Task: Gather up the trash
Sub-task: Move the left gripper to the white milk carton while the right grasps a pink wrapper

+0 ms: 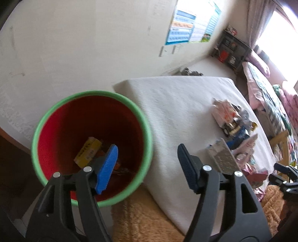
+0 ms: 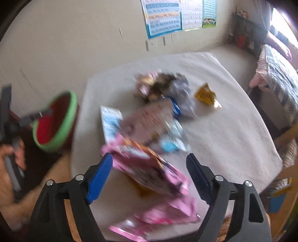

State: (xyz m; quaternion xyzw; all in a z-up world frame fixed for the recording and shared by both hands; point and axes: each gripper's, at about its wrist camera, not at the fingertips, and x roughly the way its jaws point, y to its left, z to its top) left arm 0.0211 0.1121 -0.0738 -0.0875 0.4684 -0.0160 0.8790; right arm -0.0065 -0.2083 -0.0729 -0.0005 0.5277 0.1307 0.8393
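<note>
A red bin with a green rim (image 1: 147,130) stands beside a white mattress (image 1: 177,96); a yellow box (image 1: 87,151) and other scraps lie at its bottom. My left gripper (image 1: 148,150) is open and empty, its left finger over the bin mouth. Wrappers are piled on the mattress (image 1: 231,121). In the right wrist view my right gripper (image 2: 150,162) is open above a pink wrapper (image 2: 154,176), which lies between the fingers; the view is blurred. A yellow wrapper (image 2: 205,95) lies farther back. The bin (image 2: 61,119) is at the left.
A tan rug (image 1: 141,219) lies under the bin and mattress edge. A bed with pink bedding (image 1: 260,78) is at the right, a dark shelf (image 1: 232,50) in the corner. Posters (image 2: 178,14) hang on the wall.
</note>
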